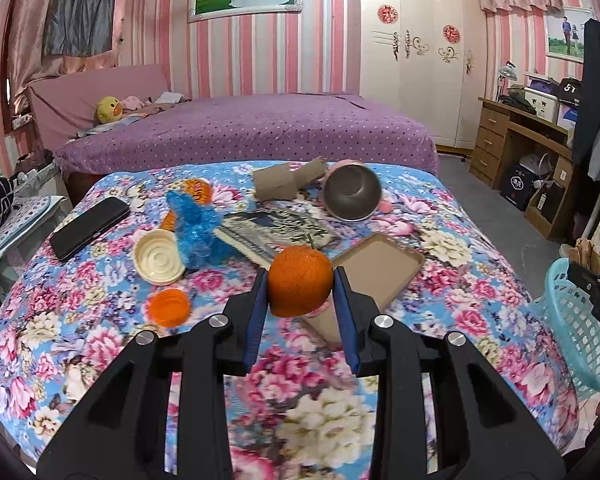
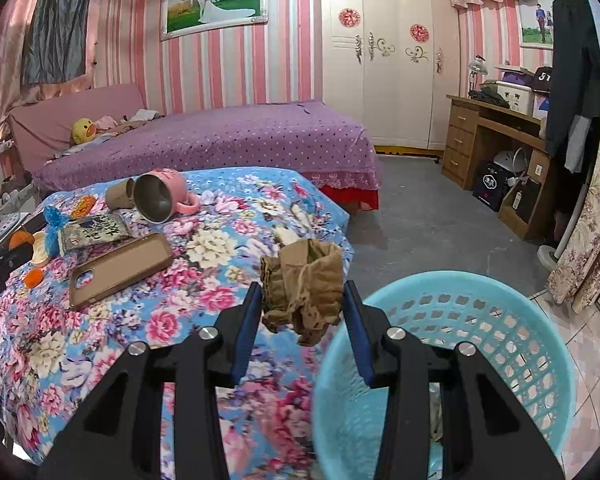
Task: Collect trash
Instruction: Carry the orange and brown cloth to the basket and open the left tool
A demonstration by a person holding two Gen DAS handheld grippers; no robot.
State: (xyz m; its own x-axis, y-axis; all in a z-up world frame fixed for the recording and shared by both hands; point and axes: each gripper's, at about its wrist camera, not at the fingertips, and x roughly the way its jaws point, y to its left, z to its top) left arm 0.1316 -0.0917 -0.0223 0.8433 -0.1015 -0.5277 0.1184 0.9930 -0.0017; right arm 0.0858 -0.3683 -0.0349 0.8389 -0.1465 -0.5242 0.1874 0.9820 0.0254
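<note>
My left gripper is shut on a round orange, held above the floral bedspread. My right gripper is shut on a crumpled wad of brown paper, close to the left rim of the turquoise plastic basket. That basket stands beside the bed at the right edge of the left wrist view. Loose on the bedspread lie a blue plastic wrapper, cardboard tubes, a cream lid and an orange peel piece.
A tipped pink mug, a book, a brown phone case and a black phone also lie on the bed. A purple bed is behind. A wooden desk and grey floor are to the right.
</note>
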